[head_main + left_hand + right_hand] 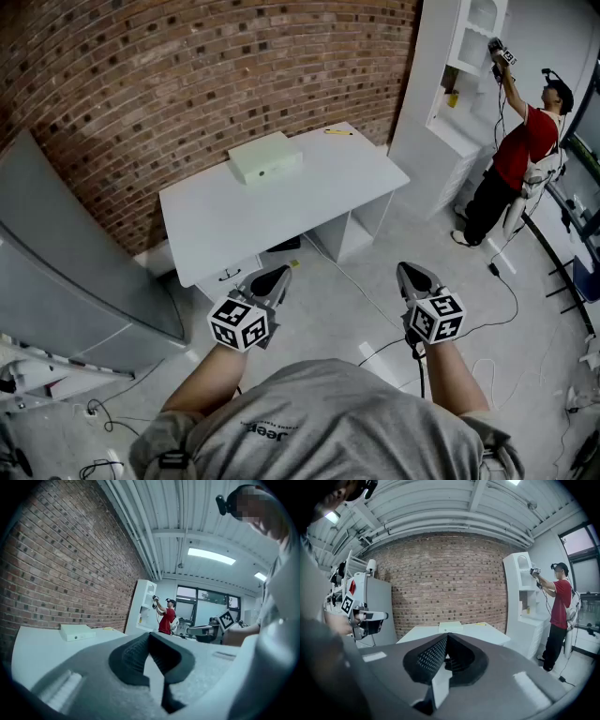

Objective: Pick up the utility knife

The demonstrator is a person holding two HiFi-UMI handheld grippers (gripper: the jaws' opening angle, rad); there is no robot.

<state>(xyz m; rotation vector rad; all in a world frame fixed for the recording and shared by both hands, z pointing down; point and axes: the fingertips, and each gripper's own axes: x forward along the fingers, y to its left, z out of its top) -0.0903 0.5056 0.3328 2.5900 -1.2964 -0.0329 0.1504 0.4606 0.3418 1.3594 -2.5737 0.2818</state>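
The left tool (284,271) and right tool (407,269) are shut and empty, and the yellow utility knife (337,132) looks light and hard, so pinch its middle.

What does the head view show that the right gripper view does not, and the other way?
Only the head view: the marker cube on the right gripper and the drawer below the table. Only the right gripper view: the ceiling. Both: the white table, the pale box on it, the brick wall, the person in red.
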